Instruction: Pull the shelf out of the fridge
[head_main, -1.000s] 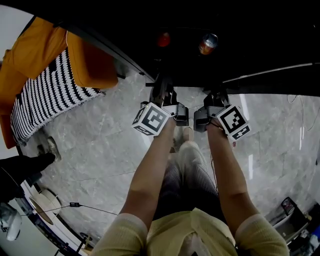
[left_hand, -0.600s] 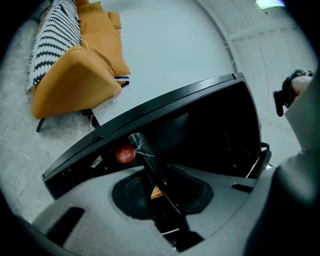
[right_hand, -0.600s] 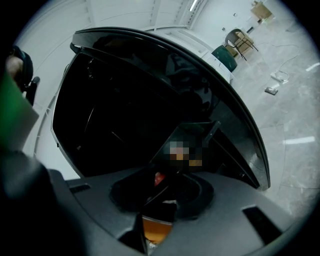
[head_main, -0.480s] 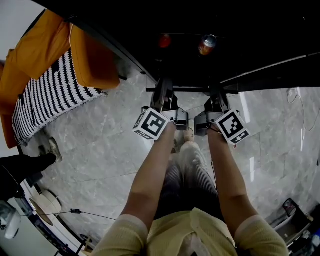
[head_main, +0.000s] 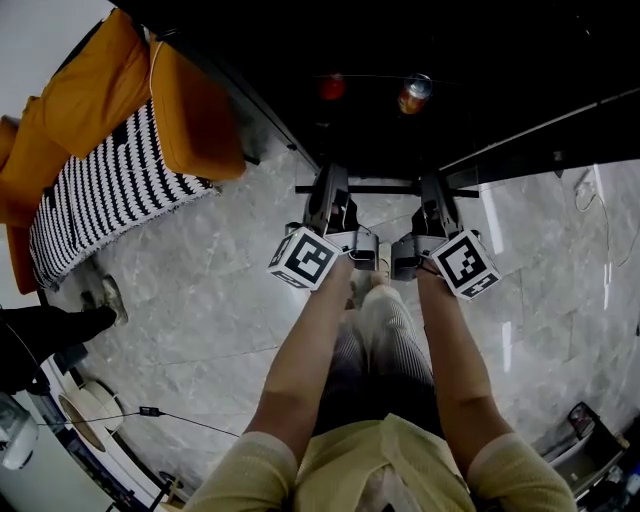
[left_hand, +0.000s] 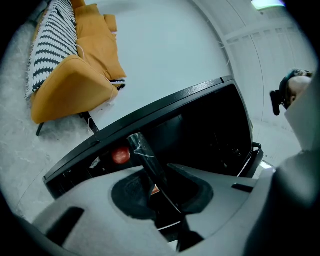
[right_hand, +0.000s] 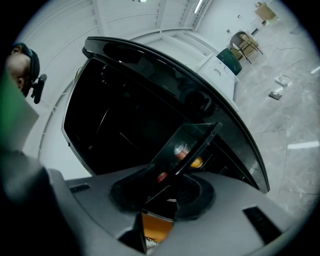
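The glass shelf (head_main: 385, 187) sticks out of the black fridge (head_main: 470, 60), its dark front bar over the floor. My left gripper (head_main: 329, 192) is shut on the bar's left part and my right gripper (head_main: 434, 192) on its right part. Farther back, in the dark, sit a red round thing (head_main: 331, 86) and a can (head_main: 414, 93). In the left gripper view the shelf's edge (left_hand: 147, 157) runs between the jaws of my left gripper (left_hand: 157, 187), with the red thing (left_hand: 120, 155) beside it. In the right gripper view the glass pane (right_hand: 192, 142) passes between the jaws of my right gripper (right_hand: 165, 192), the can (right_hand: 181, 149) showing through it.
An orange sofa (head_main: 190, 120) with a black-and-white striped blanket (head_main: 95, 195) stands at the left, close to the fridge. Grey marble floor (head_main: 220, 290) lies below. A dark shoe (head_main: 55, 335) and a thin cable (head_main: 190, 420) are at the lower left.
Both grippers have drawn back toward the person with the shelf's front bar, which now shows farther out from the fridge. The grips look unchanged.
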